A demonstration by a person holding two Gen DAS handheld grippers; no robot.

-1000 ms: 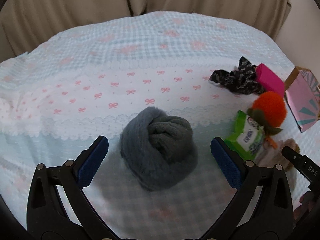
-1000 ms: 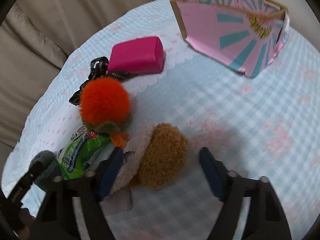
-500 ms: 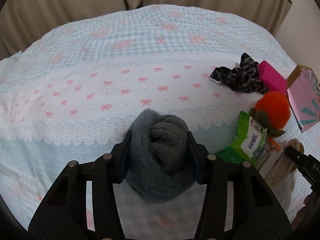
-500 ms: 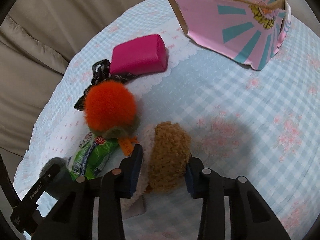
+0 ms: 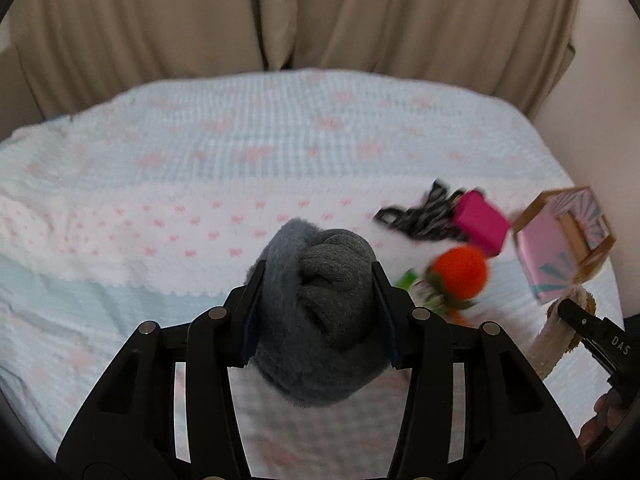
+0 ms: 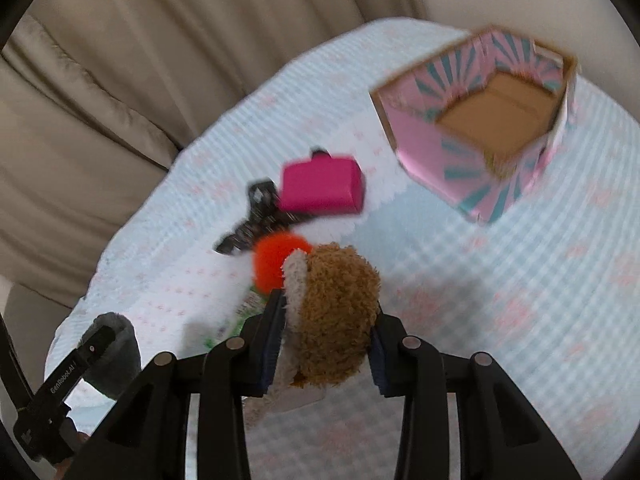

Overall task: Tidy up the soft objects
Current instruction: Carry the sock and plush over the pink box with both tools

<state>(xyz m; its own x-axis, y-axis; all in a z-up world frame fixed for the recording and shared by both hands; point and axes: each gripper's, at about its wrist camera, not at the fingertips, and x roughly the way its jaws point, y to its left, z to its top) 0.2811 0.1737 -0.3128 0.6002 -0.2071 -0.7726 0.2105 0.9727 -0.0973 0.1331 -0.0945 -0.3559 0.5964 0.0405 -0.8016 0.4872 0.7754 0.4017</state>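
Pinching from both sides, the left gripper (image 5: 318, 312) is clamped around a rolled grey fleece bundle (image 5: 320, 312), whose fuzzy bulk swells out above and below the blue pads and is seen against the bedspread (image 5: 160, 184) beneath it; whether it is clear of the cloth cannot be told. The right gripper (image 6: 326, 340) is likewise pressed against a brown plush toy (image 6: 340, 312) with a cream-coloured side, which is squeezed between its two fingers, a pale tag or strip of the toy being visible below the jaws. The bedspread is pale blue gingham with a white band of small pink bows and a scalloped lace edge, and beige curtains (image 5: 280, 16) are seen behind it. On the bed, ahead of the right gripper, an orange pompom toy (image 6: 276, 260) is seen just behind the brown plush, with a green packet (image 5: 408, 280) beside it that is largely hidden. Further back, a magenta block (image 6: 320, 186) lies touching a black patterned scrunchie (image 6: 252, 224), partly over it. Well apart from these, toward the far right of the bed, an open pink and teal cardboard box (image 6: 480, 184) is seen with its brown interior facing up. Both views are blurred by motion. In the left wrist view, the brown plush and the tip of the right gripper are seen at the right edge, near the box.
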